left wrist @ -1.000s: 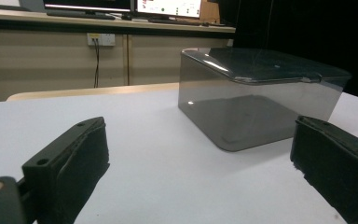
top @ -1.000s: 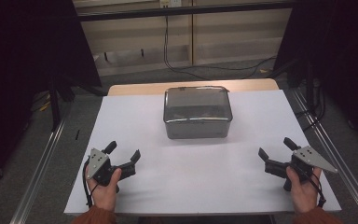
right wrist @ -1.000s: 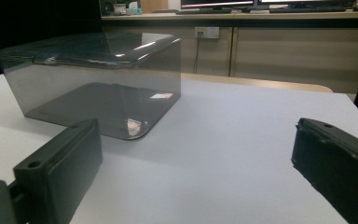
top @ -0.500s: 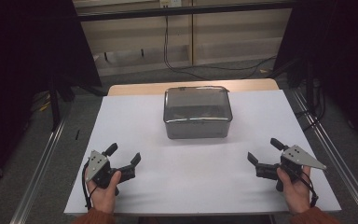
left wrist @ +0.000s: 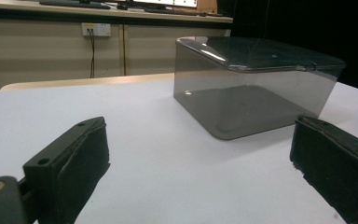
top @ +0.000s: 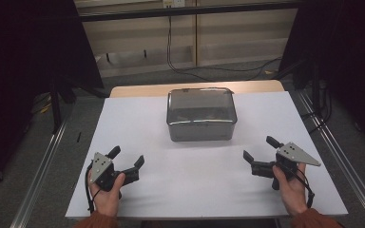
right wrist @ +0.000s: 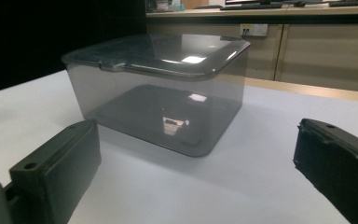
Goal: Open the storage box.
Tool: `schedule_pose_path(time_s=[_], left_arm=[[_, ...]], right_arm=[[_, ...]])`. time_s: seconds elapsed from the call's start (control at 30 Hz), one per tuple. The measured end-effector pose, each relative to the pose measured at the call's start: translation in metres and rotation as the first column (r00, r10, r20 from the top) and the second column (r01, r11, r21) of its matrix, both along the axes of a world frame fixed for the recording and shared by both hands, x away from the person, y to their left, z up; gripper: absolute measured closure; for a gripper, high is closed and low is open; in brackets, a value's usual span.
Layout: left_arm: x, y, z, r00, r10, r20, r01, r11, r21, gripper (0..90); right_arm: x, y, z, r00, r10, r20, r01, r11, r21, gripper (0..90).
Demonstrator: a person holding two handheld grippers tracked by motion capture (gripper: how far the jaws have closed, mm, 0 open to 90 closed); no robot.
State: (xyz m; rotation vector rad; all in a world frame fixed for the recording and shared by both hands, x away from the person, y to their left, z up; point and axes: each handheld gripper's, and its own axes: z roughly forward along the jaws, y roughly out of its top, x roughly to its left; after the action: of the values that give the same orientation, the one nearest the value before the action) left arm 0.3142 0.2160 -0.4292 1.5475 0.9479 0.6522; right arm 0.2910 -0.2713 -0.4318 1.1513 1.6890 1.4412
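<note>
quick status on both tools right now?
Left tool: open, holding nothing, short of the lidded box.
Right tool: open, holding nothing, also short of the box.

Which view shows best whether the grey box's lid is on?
The right gripper view: the lid sits closed on the box, its rim plain. The left gripper view shows it at a flatter angle; the high view shows just its top.

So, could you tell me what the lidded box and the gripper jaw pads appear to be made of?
The box looks like smoky, glossy translucent plastic: its floor shows through and lights reflect on the lid. The left gripper pads look like matte black foam or rubber, with rough edges.
</note>
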Motion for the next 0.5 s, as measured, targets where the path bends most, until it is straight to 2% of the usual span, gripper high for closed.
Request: schedule_pose_path(time_s=[0.03,0.17,0.27,0.47,0.5], left_arm=[[0.0,0.001,0.0,1.0,-0.003,0.003,0.003,1.0,-0.003,4.4],[0.0,0.002,0.0,1.0,-0.004,-0.004,0.004,1.0,0.0,4.4],[0.0,0.003,0.001,0.9999,-0.001,-0.011,0.001,1.0,-0.003,4.4],[0.001,0.004,0.0,1.0,0.002,-0.007,-0.002,1.0,-0.005,4.4],[0.001,0.003,0.0,0.9999,-0.002,-0.01,0.002,1.0,-0.004,4.4]], right_arm=[[0.001,0.001,0.001,1.0,0.001,-0.003,-0.001,1.0,0.009,0.3],[0.007,0.008,0.003,0.9996,0.014,0.022,-0.014,0.9998,-0.012,0.0],[0.012,0.013,0.004,0.9996,0.023,0.019,-0.023,0.9996,-0.016,0.0],[0.018,0.023,0.006,0.9982,0.05,0.032,-0.049,0.9987,-0.013,0.0],[0.019,0.027,0.009,0.9968,0.07,0.039,-0.07,0.9975,0.004,0.0]])
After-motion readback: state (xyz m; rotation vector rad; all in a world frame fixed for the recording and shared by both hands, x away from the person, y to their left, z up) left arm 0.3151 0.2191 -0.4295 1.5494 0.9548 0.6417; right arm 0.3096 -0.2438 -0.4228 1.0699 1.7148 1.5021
